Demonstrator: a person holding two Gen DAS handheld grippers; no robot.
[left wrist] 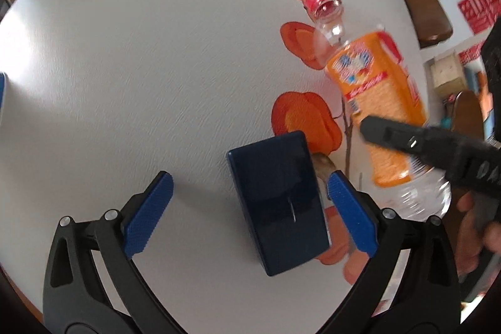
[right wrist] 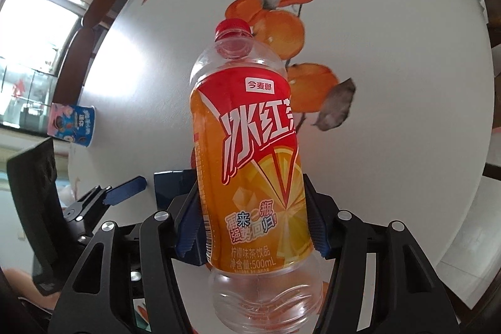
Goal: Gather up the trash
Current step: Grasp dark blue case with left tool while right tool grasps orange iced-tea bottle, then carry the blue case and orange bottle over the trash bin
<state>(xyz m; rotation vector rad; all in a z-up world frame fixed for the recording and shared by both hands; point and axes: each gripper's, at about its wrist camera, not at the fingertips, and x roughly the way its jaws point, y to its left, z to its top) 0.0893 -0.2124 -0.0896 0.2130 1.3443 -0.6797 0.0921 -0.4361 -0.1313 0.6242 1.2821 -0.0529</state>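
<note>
So the right gripper (right wrist: 253,221) has its blue pads clamped on both sides of an empty iced tea bottle (right wrist: 250,146), pinching it around the lower half of the orange and red label, with the red cap (right wrist: 233,26) pointing up toward 12 o'clock in the right wrist view and the clear ribbed base hanging down at 6, the bottle looks lifted off the white round table (right wrist: 407,146) rather than resting on it, though I can't be totally sure from this angle, at 9 o'clock near the table edge there's a blue and pink snack cup (right wrist: 72,125), and the table has a painted orange persimmon print (right wrist: 281,30) up at 12 to 1 o'clock, over in the left wrist view the left gripper (left wrist: 249,215) is spread wide, nothing pinched, hovering over a dark blue box (left wrist: 277,202) that lies flat on the table between its fingers, closer to the right pad and not touched by either one, same bottle shows at 2 to 3 o'clock there, and a bit of a hand (left wrist: 472,237) at 4 o'clock
</note>
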